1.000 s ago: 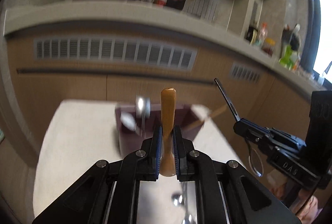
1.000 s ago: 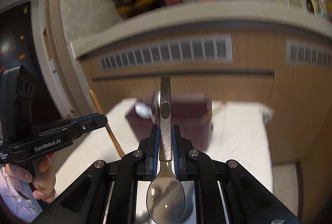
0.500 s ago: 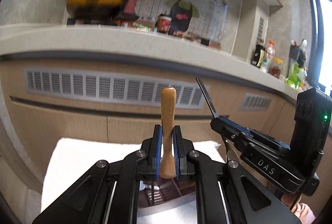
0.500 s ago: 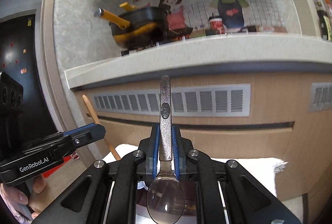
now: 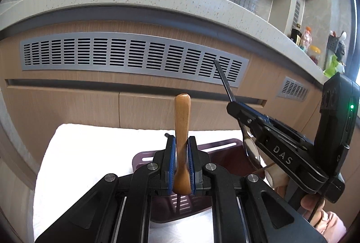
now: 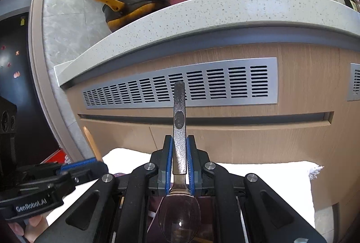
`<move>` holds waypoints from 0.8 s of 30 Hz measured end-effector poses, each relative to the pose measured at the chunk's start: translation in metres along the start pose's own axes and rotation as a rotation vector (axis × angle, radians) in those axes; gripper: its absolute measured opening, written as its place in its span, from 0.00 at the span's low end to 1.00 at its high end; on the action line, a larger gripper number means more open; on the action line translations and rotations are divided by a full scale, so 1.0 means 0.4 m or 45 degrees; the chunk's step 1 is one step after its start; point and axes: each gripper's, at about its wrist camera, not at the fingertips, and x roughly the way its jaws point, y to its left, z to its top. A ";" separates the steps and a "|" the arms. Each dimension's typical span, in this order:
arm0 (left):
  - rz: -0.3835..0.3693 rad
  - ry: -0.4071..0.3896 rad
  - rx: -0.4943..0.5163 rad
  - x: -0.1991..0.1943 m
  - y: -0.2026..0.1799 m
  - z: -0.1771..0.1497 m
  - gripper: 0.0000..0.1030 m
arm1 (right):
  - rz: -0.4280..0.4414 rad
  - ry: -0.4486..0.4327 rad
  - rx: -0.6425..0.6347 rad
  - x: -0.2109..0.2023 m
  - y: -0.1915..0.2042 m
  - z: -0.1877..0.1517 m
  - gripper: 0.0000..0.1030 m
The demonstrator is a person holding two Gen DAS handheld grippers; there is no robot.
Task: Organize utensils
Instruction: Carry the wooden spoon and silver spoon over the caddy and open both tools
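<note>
**Gripping a spoon in each gripper above the maroon tray**

Clamping a wooden utensil handle [image 5: 182, 130], the left gripper [image 5: 181, 164] has its blue pads pressed against both sides of the shaft, which stands upright with its rounded end pointing away from the camera. Its lower end widens just behind the pads; the rest is hidden by the gripper body.

The right gripper [image 6: 180, 162] is likewise closed tight on a metal spoon [image 6: 179, 186], the pads squeezing its speckled handle. The handle rises away from the camera, while the bowl hangs toward the lens, below the pads.

Both utensils sit over the maroon tray [image 5: 225, 148], a slotted plastic container resting on a white towel [image 5: 90, 153]. In the left view the wooden handle is above the tray's near left part and the right gripper, with its spoon, is over the tray's right side. Behind the tray stands a wooden cabinet front with a grey vent grille [image 5: 135, 56].

Readable writing: "DAS" on the side of the right gripper in the left view, and "GenRobot.AI" on the left gripper's side in the right view.
</note>
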 end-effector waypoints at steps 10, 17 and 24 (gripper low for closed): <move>0.005 0.079 -0.023 0.022 0.007 -0.055 0.11 | -0.023 0.055 -0.025 0.003 -0.012 -0.062 0.17; 0.012 0.121 -0.053 0.009 0.003 -0.085 0.12 | -0.029 0.115 -0.024 -0.131 -0.008 -0.109 0.32; 0.024 0.145 -0.039 -0.082 -0.007 -0.122 0.20 | -0.206 0.121 0.065 -0.282 -0.011 -0.169 0.94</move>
